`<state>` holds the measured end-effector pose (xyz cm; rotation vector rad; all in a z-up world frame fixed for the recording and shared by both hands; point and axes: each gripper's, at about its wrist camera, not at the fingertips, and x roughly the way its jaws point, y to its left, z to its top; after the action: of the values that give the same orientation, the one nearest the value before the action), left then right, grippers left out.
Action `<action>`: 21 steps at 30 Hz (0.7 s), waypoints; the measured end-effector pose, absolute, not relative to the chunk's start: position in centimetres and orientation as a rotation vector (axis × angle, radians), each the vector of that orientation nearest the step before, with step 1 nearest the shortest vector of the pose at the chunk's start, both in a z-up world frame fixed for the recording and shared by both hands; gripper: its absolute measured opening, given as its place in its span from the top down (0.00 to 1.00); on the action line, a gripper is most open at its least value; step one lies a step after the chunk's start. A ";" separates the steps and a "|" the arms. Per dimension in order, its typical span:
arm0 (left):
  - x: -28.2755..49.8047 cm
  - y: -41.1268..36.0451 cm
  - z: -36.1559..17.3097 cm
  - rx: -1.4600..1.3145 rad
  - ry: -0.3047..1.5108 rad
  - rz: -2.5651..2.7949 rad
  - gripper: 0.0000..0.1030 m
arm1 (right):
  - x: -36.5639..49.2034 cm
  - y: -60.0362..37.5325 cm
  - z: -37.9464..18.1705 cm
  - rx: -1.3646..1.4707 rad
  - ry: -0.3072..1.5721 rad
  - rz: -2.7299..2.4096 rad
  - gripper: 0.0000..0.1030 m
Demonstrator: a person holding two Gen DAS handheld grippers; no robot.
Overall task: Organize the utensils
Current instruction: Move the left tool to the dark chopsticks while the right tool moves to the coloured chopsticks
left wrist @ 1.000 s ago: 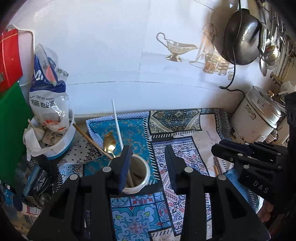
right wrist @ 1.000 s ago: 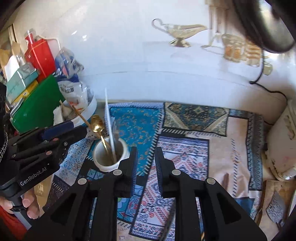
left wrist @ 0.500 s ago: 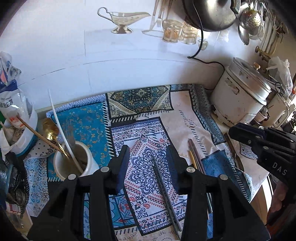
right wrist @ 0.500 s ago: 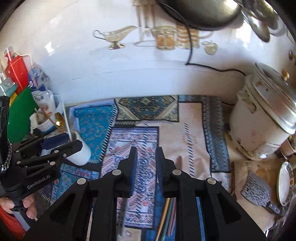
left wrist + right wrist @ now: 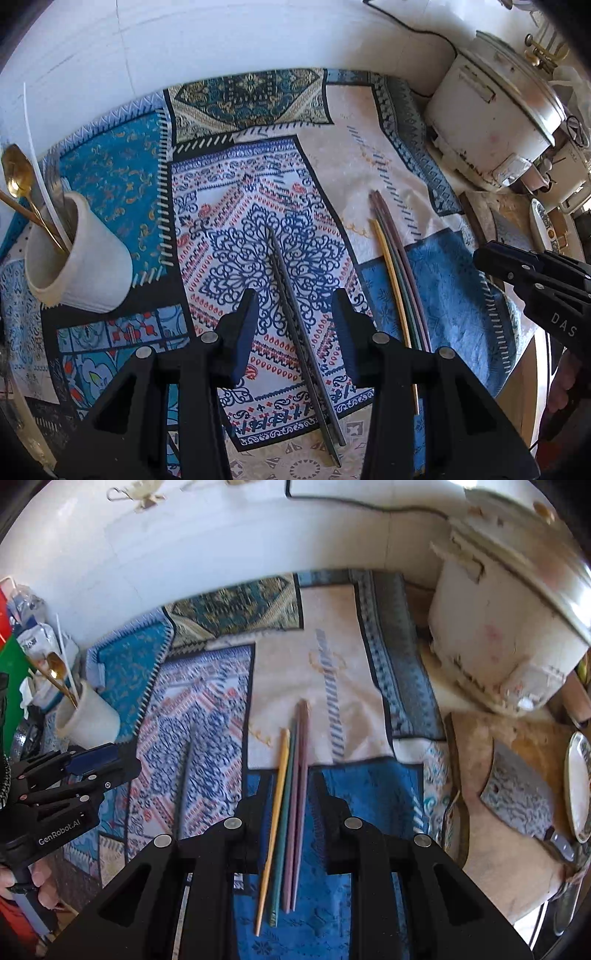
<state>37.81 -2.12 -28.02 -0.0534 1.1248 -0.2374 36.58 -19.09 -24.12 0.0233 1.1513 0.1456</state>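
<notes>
Both hands have swung away from the white cup [image 5: 79, 258] and come down over the sticks that lie on the patterned cloth [image 5: 436, 295]; a moment ago the cup sat right in front of the left gripper [image 5: 295, 325], and now it is off to the left side of that view; this means the cup part is done for now and it is time to pick up more things

The cup stands on the cloth and already holds a gold spoon [image 5: 16, 175], a long white stick [image 5: 37, 162] and some other things I cannot make out

The left gripper is open, with a fair gap and nothing in it; the dark chopsticks [image 5: 295, 314] lie flat on the cloth right under that gap, and the pads do not touch them yet

The right gripper [image 5: 288, 805] has a smaller gap and holds nothing; the colored chopsticks [image 5: 291, 775], one yellow, one green and two pink, lie side by side on the cloth and run through the gap, but its pads are not pressing on them; the two bunches lie near each other but apart

A big white rice cooker [image 5: 491, 125] sits at the far right of the bench, and a cleaver [image 5: 517, 797] rests on a wooden board beside it; a person's fingers show at the edge under each gripper

I think the next job is to go lower, close on the sticks, lift them and drop them in the cup; thin sticks can slip or roll, so the grip should be near their middle
</notes>
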 end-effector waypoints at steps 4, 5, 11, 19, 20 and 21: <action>37.5 -2.6 -30.3 -0.073 1.184 -0.234 0.61 | 36.1 -19.8 -26.1 0.036 1.202 0.160 0.83; 37.4 -2.8 -30.8 -0.083 1.197 -0.237 0.61 | 36.0 -19.9 -26.5 0.040 1.211 0.164 0.83; 36.7 -4.0 -32.8 -0.113 1.257 -0.263 0.61 | 35.9 -20.2 -27.9 0.064 1.246 0.195 0.83; 36.7 -4.5 -34.2 -0.149 1.314 -0.280 0.61 | 35.3 -20.4 -29.1 0.100 1.271 0.224 0.83; 36.7 -4.5 -34.1 -0.160 1.308 -0.282 0.61 | 35.3 -20.4 -29.1 0.100 1.274 0.226 0.83; 36.8 -4.4 -34.2 -0.171 1.314 -0.286 0.61 | 35.2 -20.4 -29.2 0.101 1.277 0.227 0.83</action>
<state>36.77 -4.39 -34.22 -0.1713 1.3136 -0.2858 35.21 -20.42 -29.20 0.1010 1.2766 0.2274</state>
